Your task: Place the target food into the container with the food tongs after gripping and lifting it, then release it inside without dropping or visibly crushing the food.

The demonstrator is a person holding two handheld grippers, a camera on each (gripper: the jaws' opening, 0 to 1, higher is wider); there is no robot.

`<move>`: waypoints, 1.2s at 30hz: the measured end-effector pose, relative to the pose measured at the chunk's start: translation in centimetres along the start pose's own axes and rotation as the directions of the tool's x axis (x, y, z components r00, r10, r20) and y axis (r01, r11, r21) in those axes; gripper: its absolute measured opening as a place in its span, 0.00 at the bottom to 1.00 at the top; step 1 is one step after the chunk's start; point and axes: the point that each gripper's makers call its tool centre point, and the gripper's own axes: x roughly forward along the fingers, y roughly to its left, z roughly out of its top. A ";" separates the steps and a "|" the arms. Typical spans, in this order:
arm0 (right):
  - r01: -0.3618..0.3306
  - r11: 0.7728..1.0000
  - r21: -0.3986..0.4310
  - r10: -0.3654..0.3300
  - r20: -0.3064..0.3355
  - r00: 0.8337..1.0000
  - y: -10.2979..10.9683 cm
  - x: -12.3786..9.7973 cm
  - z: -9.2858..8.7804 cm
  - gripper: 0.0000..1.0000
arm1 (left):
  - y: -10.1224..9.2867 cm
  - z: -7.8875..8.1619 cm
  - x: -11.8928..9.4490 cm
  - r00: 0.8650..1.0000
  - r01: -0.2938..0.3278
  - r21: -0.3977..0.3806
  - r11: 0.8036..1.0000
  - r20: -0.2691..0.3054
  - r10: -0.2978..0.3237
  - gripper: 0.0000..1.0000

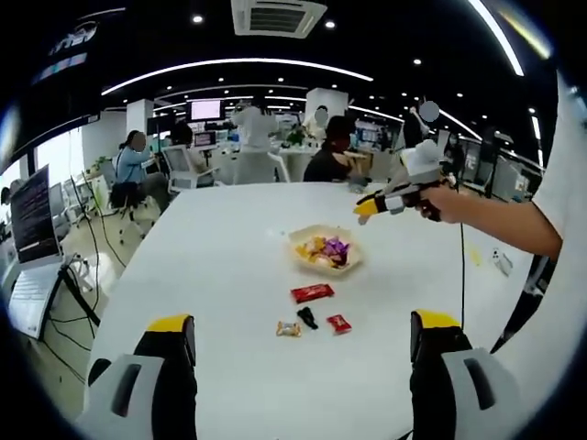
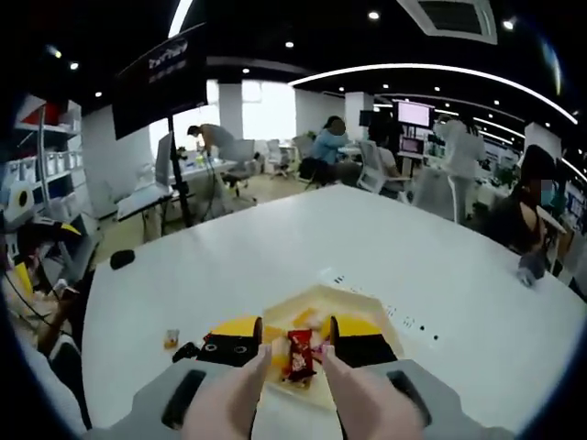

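1. An open-plan office with ceiling lights, desks, monitors and seated people surrounds a large white table, where the work takes place.

2. In the left gripper view, the container, a shallow pale tray already holding several bright wrapped sweets, sits near the table's middle. Just in front of it lie a red wrapped bar, a small red sweet, a gold-wrapped sweet and a small black object, all apart from one another.

3. The left gripper hangs low over the near table edge with its jaws spread wide and nothing between them.

4. The right gripper works the food tongs, whose pale arms run forward between its jaws. The tongs are clenched on a red wrapped candy, which hangs directly above the container. The same gripper appears in the left gripper view, raised just beyond the tray.

5. The step in hand looks like the release. Doing it well likely means lowering the candy until it is close to the sweets in the tray, then easing the tongs apart gently so it settles inside rather than bouncing over the shallow rim.

6. Squeezing harder than needed risks crumpling the wrapper.
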 end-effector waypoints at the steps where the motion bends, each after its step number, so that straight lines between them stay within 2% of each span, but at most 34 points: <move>1: -0.002 1.000 0.003 0.002 0.002 1.000 0.0 -0.1 0.0 0.29 | 0.0 0.0 0.0 1.000 0.000 0.000 1.000 0.000 0.000 0.98; 4: -0.017 1.000 0.023 0.017 0.017 1.000 0.2 -0.4 0.2 0.29 | -0.5 0.1 0.0 1.000 0.002 0.006 1.000 0.003 -0.002 0.98; 5: -0.041 0.998 0.048 0.040 0.025 0.999 0.8 -0.8 0.2 0.29 | -0.7 0.0 -0.1 1.000 -0.001 0.008 1.000 0.000 0.001 0.98; 7: -0.046 0.998 0.037 0.046 0.022 0.999 1.1 -1.4 -0.4 0.29 | -1.5 0.3 -0.3 1.000 0.007 0.024 1.000 0.001 -0.007 0.98; 11: -0.052 0.998 0.022 0.051 0.035 0.998 1.9 -3.7 -1.2 0.29 | -1.7 1.0 -0.4 1.000 0.003 0.044 0.999 0.014 -0.004 0.99; 13: -0.047 0.999 0.002 0.047 0.027 0.999 2.1 -4.2 -1.5 0.29 | -1.8 1.1 -0.3 1.000 0.007 0.047 0.999 0.017 -0.008 0.99; 15: -0.048 0.999 0.006 0.048 0.026 0.999 2.3 -4.9 -1.7 0.29 | -1.9 1.0 -0.1 1.000 0.018 0.045 0.999 0.016 -0.019 0.99; 16: -0.049 0.999 0.005 0.049 0.034 0.998 3.1 -5.9 -1.6 0.29 | -2.2 0.9 0.4 0.999 0.045 0.056 0.997 0.008 -0.045 0.99; 17: -0.049 0.999 0.000 0.049 0.047 0.998 4.3 -6.9 -1.7 0.29 | -2.4 0.8 1.1 0.997 0.083 0.084 0.993 -0.003 -0.083 0.99; 18: -0.013 0.999 0.037 0.012 0.043 0.999 5.4 -8.5 -2.3 0.29 | -2.8 0.5 2.2 0.988 0.156 0.123 0.980 -0.021 -0.155 0.98; 20: -0.001 0.999 0.052 -0.001 0.043 0.999 6.4 -9.6 -2.6 0.29 | -2.8 0.7 2.9 0.981 0.191 0.147 0.971 -0.005 -0.192 0.90; 22: 0.019 0.998 0.053 -0.021 0.038 0.999 7.5 -10.5 -3.1 0.29 | -3.0 1.0 3.5 0.970 0.235 0.134 0.963 0.026 -0.241 1.00; 23: 0.035 0.998 0.055 -0.037 0.032 0.999 8.2 -11.2 -3.5 0.29 | -3.0 1.0 3.8 0.964 0.256 0.119 0.959 0.041 -0.263 0.98; 24: 0.068 0.995 0.073 -0.070 0.025 0.997 8.5 -11.8 -3.9 0.29 | -3.7 0.3 3.8 0.943 0.334 0.061 0.941 0.001 -0.334 0.99; 25: 0.122 0.985 0.125 -0.127 0.029 0.992 10.0 -13.0 -4.7 0.29 | -2.7 0.5 4.4 0.935 0.351 0.126 0.928 0.013 -0.355 0.99; 26: 0.142 0.982 0.126 -0.145 0.013 0.989 10.8 -13.2 -5.3 0.29 | -2.7 -0.3 4.6 0.921 0.388 0.106 0.915 -0.053 -0.385 0.99; 28: 0.170 0.975 0.145 -0.172 0.002 0.985 11.1 -13.6 -5.6 0.29 | -2.4 -0.3 5.1 0.922 0.388 0.135 0.912 -0.072 -0.381 0.99; 31: 0.193 0.963 0.189 -0.199 0.012 0.980 11.1 -13.9 -5.9 0.29 | -2.1 -0.3 5.4 0.918 0.396 0.135 0.908 -0.086 -0.388 0.99; 33: 0.202 0.959 0.197 -0.210 0.017 0.978 11.6 -13.9 -6.0 0.29 | -1.8 -0.2 5.5 0.921 0.388 0.127 0.913 -0.090 -0.379 0.99; 34: 0.207 0.958 0.197 -0.214 0.014 0.977 11.7 -13.7 -6.1 0.29 | -1.6 -0.6 5.4 0.921 0.385 0.107 0.917 -0.117 -0.372 0.99; 36: 0.206 0.957 0.205 -0.213 0.012 0.977 12.1 -13.4 -6.1 0.29 | -1.5 -0.8 5.5 0.920 0.383 0.106 0.918 -0.129 -0.370 0.99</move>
